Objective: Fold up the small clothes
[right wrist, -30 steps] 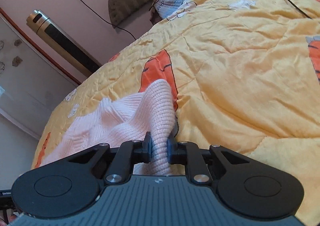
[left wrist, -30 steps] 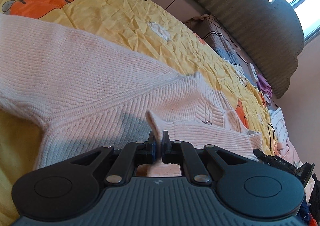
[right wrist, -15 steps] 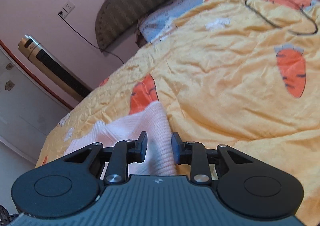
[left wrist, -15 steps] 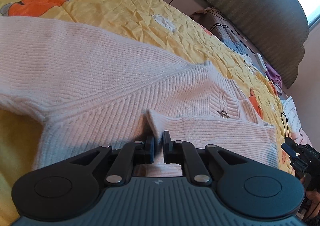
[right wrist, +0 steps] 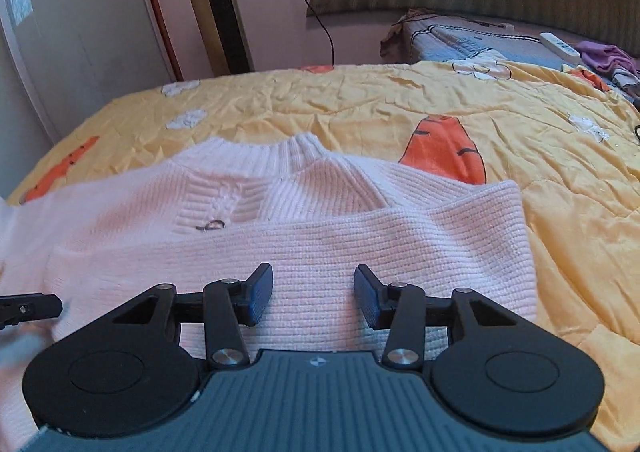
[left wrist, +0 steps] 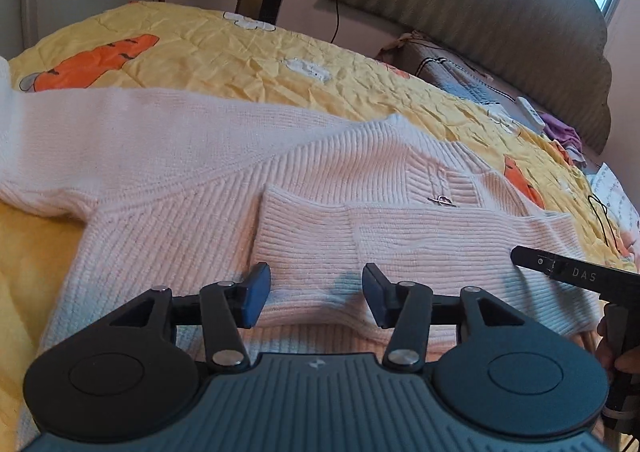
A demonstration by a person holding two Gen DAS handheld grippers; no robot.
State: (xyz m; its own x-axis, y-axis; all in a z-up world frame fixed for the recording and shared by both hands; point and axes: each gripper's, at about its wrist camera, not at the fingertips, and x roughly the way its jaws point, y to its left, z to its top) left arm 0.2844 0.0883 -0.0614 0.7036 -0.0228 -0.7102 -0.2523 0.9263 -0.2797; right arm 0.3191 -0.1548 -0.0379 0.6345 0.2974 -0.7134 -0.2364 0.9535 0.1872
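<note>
pink sweater (left wrist: pixel 312 248) flat under both wide-spread tools, left (left wrist: pixel 315 288) and right (right wrist: pixel 313 292)

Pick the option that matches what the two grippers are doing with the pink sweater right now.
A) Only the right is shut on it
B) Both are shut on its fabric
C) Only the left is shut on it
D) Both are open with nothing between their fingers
D: the left gripper and right gripper both stand with jaws wide apart above the pink sweater, which lies flat on the yellow quilt.
</note>
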